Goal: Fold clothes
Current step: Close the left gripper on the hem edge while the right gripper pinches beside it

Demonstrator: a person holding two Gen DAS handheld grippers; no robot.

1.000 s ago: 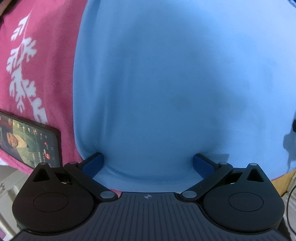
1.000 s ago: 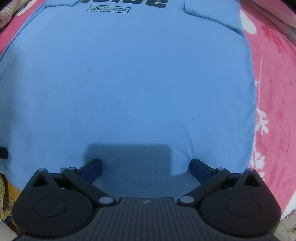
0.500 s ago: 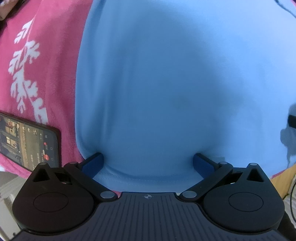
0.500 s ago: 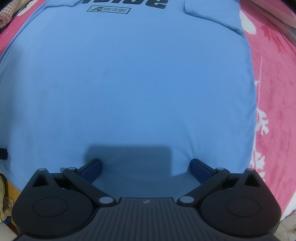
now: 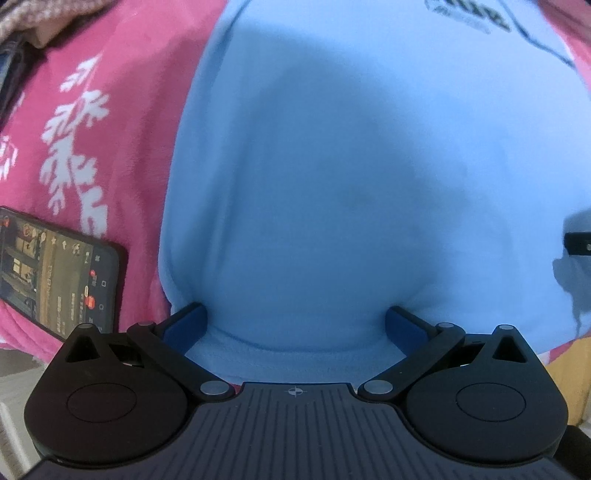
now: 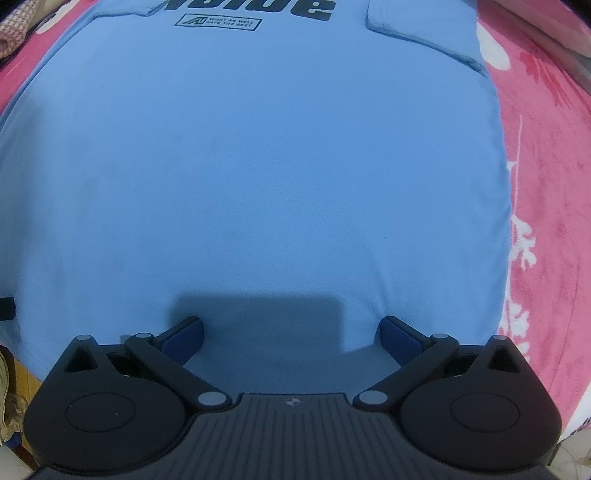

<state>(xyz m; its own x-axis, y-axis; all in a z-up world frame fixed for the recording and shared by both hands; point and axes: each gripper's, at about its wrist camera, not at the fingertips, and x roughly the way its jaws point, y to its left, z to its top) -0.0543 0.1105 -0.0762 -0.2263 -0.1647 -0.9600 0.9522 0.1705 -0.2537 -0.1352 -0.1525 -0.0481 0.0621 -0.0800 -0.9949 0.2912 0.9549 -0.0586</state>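
The light-blue cotton T-shirt lies flat on the pink fleece blanket, hem at the bed's near edge; the left gripper has tilted up, bunching cloth between wide-open jaws; the right gripper, jaws likewise spread, stays put; a hem grasp seems imminent.

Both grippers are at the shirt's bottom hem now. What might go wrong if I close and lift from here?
1. The phone lies on the pink blanket right beside the blue T-shirt and near the left gripper; a sweep could knock it.
2. Both grippers are open wide; the right gripper may pinch one layer only, or catch blanket too.
3. The folded-in sleeve could flop open during the lift.
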